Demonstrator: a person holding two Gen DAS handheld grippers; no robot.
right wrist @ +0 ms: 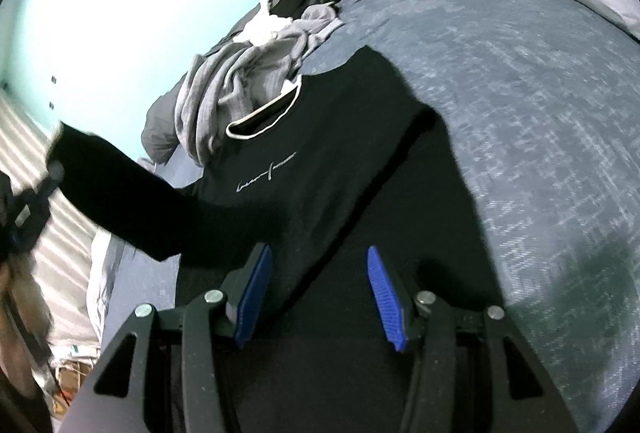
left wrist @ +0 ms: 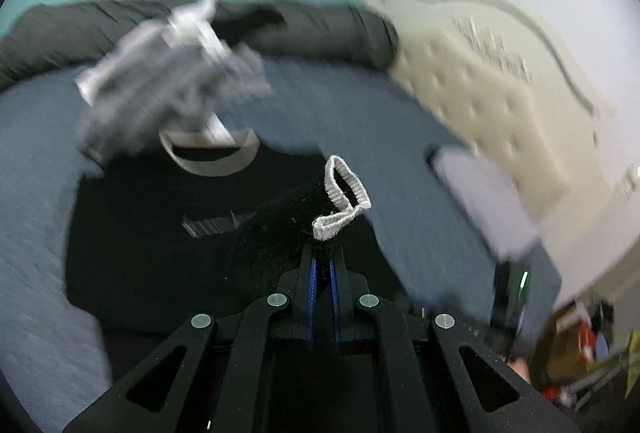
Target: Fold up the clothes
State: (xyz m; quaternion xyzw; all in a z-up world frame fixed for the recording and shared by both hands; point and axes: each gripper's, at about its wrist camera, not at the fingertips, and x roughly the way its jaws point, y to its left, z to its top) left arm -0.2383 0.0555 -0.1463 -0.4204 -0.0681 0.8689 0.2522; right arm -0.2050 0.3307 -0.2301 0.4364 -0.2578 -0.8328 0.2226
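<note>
Left tongs (left wrist: 324, 253) clamped on black shirt (right wrist: 320, 137) sleeve cuff, lower centre. Right tongs (right wrist: 320, 293) wide open, empty, above shirt. Chest script illegible.

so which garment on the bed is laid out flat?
The black T-shirt with the white-trimmed collar, spread face up on the blue bedspread. The grey garment beside its collar is a crumpled heap.

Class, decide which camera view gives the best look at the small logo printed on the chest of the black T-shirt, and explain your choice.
The right wrist view: the logo is sharp there, a thin pale script line across the black T-shirt below its white-edged collar. The left wrist view shows the same logo only as a motion-blurred grey smear, so its shape cannot be read.
</note>
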